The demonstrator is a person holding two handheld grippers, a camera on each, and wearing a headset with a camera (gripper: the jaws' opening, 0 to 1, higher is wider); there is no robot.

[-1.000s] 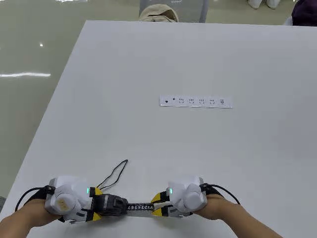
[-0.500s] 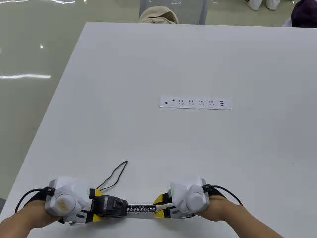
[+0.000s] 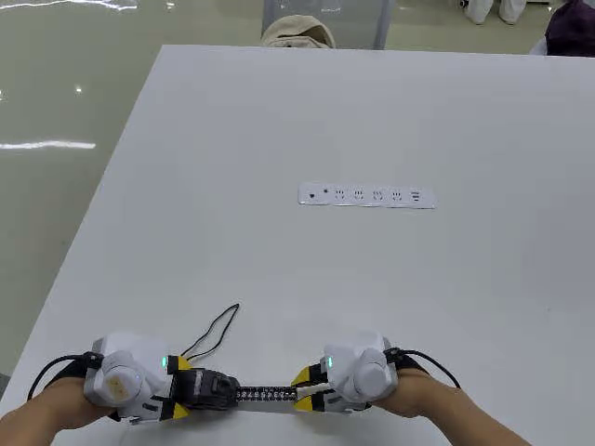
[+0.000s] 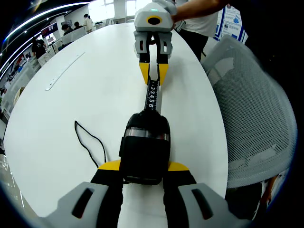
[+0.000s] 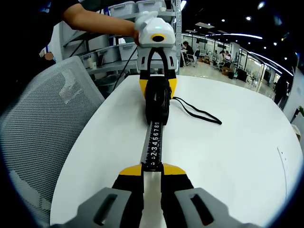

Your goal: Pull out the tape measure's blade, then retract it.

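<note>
A black tape measure case (image 3: 210, 390) lies at the near edge of the white table (image 3: 372, 121), with my left gripper (image 3: 184, 391) shut on it. In the left gripper view the case (image 4: 145, 147) sits between the yellow-tipped jaws. A short length of numbered blade (image 3: 265, 394) runs from the case to my right gripper (image 3: 305, 393), which is shut on the blade's end. The right gripper view shows the blade (image 5: 153, 145) reaching from its jaws to the case (image 5: 157, 100). A thin black wrist cord (image 3: 213, 329) trails from the case over the table.
A white power strip (image 3: 366, 196) lies flat near the middle of the table. A mesh chair (image 4: 247, 114) stands close behind the near edge. Past the far edge a person's cap (image 3: 295, 32) shows. Shiny floor (image 3: 65, 111) lies to the left.
The right gripper has drawn slightly to the right, so a little more blade shows between the two grippers. The left gripper holds the case in the same place.
</note>
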